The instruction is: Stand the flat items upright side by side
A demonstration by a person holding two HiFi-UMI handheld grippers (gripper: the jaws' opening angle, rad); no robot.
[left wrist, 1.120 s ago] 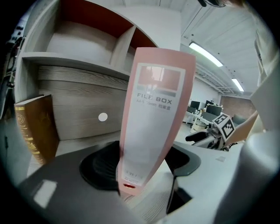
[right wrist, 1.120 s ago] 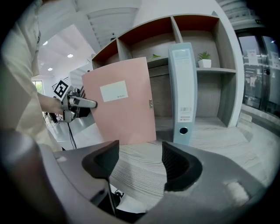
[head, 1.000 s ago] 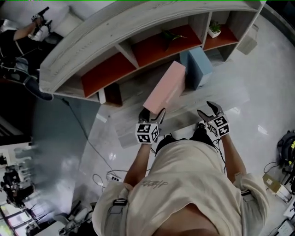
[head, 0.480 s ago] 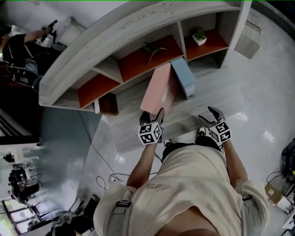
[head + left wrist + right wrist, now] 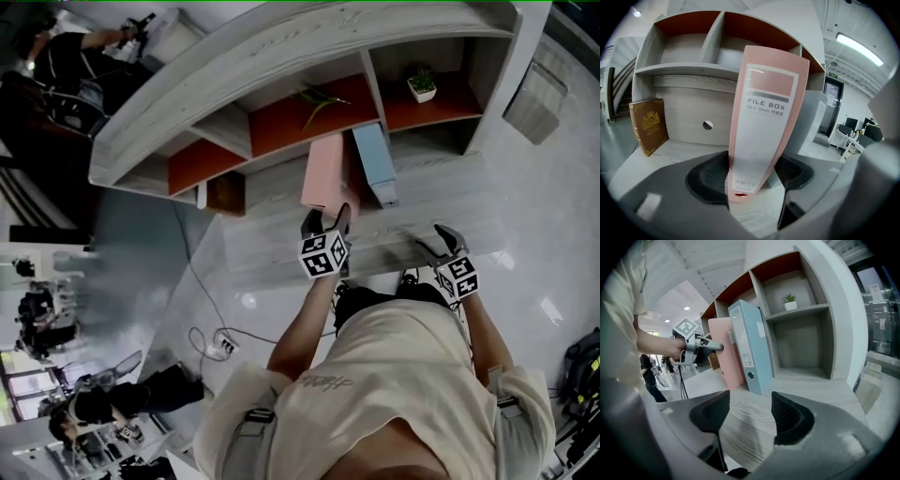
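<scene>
The fingers of the left gripper [image 5: 325, 217] are closed on the near, narrow spine of the pink file box [image 5: 323, 178], low down near its foot. The left gripper view shows the printed spine label rising straight up from between the two dark pads [image 5: 708, 174]. The fingers of the right gripper [image 5: 441, 234] stand moderately apart with nothing between them. In its own view only the bare grey wood grain of the desk top [image 5: 754, 427] shows through the gap.

The pink file box stands upright on the desk top, out in front of the shelf unit [image 5: 281, 56]. Its broad side lies right beside the blue file box [image 5: 373, 161], which also stands upright on the pink box's right. From the right gripper view the two look pressed together, pink [image 5: 724, 357] behind blue [image 5: 750, 348]. Whether the pink box's foot rests fully on the wood I cannot quite make out.

The right gripper hangs over the front edge of the desk, well apart from both boxes and to their right. A brown book [image 5: 649, 124] with a gold crest leans against the back panel at the left end of the desk. A small potted plant [image 5: 422, 84] sits in the right-hand shelf compartment, above and behind the blue box.
</scene>
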